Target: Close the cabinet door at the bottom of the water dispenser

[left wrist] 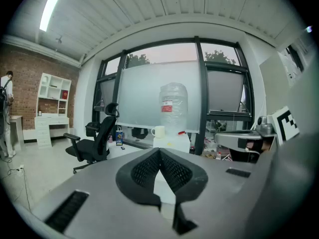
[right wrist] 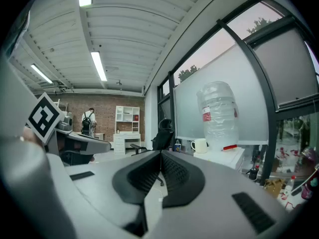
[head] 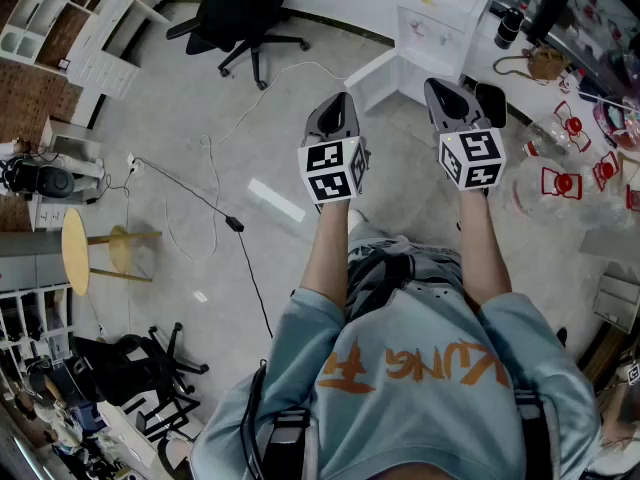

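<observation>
The white water dispenser (head: pixel 432 18) stands ahead of me on the floor, and its bottom cabinet door (head: pixel 372 76) swings out to the left, open. In the left gripper view the dispenser (left wrist: pixel 172 142) carries a clear bottle (left wrist: pixel 173 103) and a white mug (left wrist: pixel 158 131). The right gripper view shows the same bottle (right wrist: pixel 218 111) and mug (right wrist: pixel 199 145) to the right of the jaws. My left gripper (head: pixel 335 116) and right gripper (head: pixel 456 102) are held side by side short of the dispenser. Both are shut and empty, with pads meeting at the tips (left wrist: pixel 159 151) (right wrist: pixel 160 153).
A black office chair (head: pixel 245 18) stands at the left of the dispenser. A black cable (head: pixel 200 196) trails across the floor. A round yellow stool (head: pixel 75 250) and white shelves (head: pixel 60 18) are at the left. A cluttered table (head: pixel 575 158) is at the right.
</observation>
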